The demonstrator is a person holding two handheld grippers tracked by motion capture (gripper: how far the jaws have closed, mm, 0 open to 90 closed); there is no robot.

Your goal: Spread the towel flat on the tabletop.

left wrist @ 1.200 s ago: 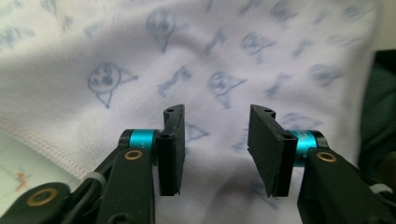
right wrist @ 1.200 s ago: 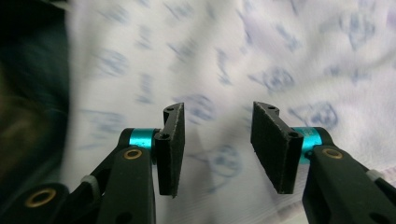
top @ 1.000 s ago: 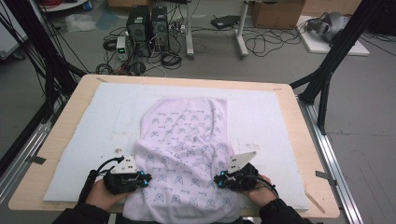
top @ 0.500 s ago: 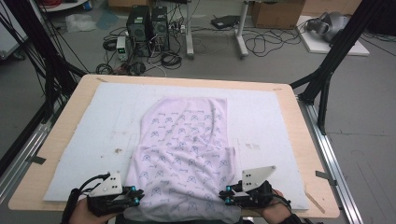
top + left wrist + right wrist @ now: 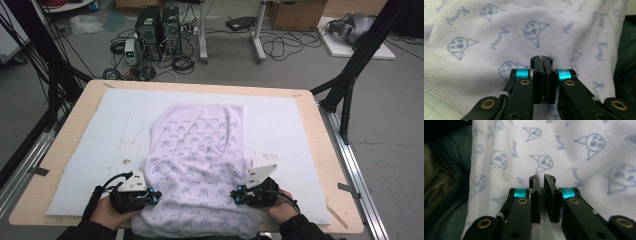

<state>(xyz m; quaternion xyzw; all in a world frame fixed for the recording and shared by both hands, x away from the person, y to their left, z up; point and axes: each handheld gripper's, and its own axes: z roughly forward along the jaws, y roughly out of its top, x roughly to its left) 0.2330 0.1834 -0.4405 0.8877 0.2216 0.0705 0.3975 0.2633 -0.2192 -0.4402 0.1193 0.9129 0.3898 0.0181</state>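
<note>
High view: pale lilac towel (image 5: 200,165) printed with small blue cartoon faces, spread lengthwise on the white mat (image 5: 90,145) covering the wooden table (image 5: 60,120). Far end lying flat near the table's middle, near end draped over the front edge toward the person. Left gripper (image 5: 150,196) at the towel's near-left side, tips against the cloth edge, held by a hand (image 5: 107,212) in a dark sleeve. Right gripper (image 5: 237,194) at the near-right side, likewise at the cloth edge, grey three-cornered plate on top. Both well apart, one at each flank of the towel. Beyond the table: computer cases (image 5: 157,25) and loose cables on the grey floor.

Left gripper view: left gripper (image 5: 541,60) with jaws pressed together, having just been closing, no gap visible between the black pads. Towel (image 5: 499,37) directly behind and beneath the tips; no fold of cloth seen pinched between them. Stitched hem running along the lower left, a strip of mat below it.

Right gripper view: right gripper (image 5: 542,178) with jaws nearly together, having just been closing, only a thin slit left between them. Nothing seen caught in that slit. Towel (image 5: 564,152) spread behind the tips; dark blue fabric (image 5: 446,170) at the left.
</note>
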